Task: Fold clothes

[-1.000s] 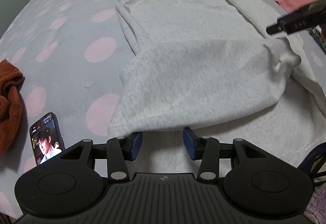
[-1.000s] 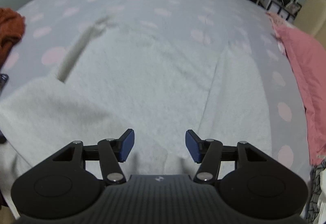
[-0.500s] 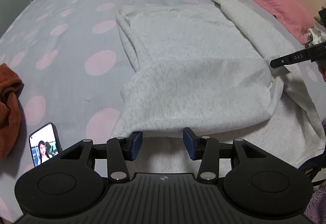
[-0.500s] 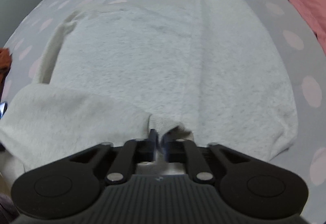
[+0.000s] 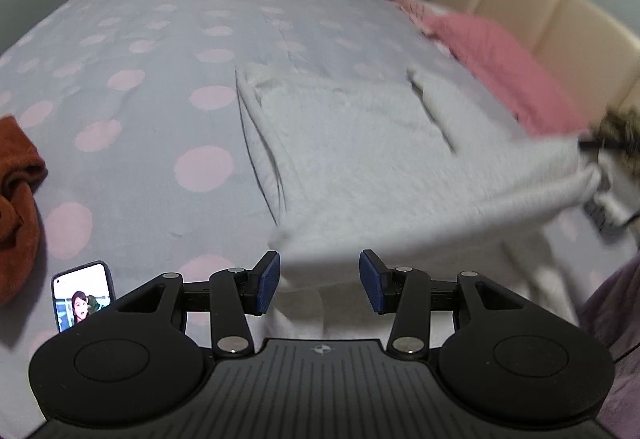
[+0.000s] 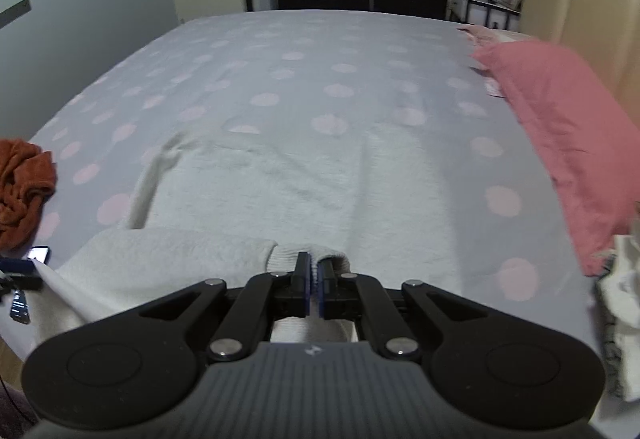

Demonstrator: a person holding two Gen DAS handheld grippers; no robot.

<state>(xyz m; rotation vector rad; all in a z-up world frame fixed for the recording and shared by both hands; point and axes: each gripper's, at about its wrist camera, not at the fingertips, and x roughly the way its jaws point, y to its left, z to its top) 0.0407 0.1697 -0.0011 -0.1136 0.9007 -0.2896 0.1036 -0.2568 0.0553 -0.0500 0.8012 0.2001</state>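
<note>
Closest in the right wrist view, the right gripper (image 6: 314, 279) is clenched on a ribbed edge of the pale grey sweater (image 6: 280, 183); a thin fold of knit shows squeezed between the two blue pads, and the cloth bunches into a small hump just ahead of the fingertips. To the left of that grip a folded-over layer of the sweater stretches out as a thick, soft band with a fuzzy, fleecy surface.

In the left wrist view, the left gripper (image 5: 319, 281) has its jaws standing apart with the blue pads clear of each other. A lifted corner of the sweater (image 5: 360, 167) hangs in the gap just beyond the tips, but the pads do not visibly press on it. The raised edge runs taut from there toward the far right of that view, where it is blurred.

Beyond both grippers the rest of the garment lies spread flat on the bed (image 6: 280, 51), its body broad and slightly wrinkled, with one sleeve lying alongside its left edge as a narrow strip and a long crease running away on the right.

Down to the left of the left gripper a phone (image 5: 82, 295) with a lit screen lies on the bedspread, which is grey with pink dots. Further left sits a crumpled rust-coloured cloth (image 5: 18, 199). Off to the right and farther away a pink pillow (image 6: 560, 127) lies along a cream padded headboard (image 6: 592, 19).
</note>
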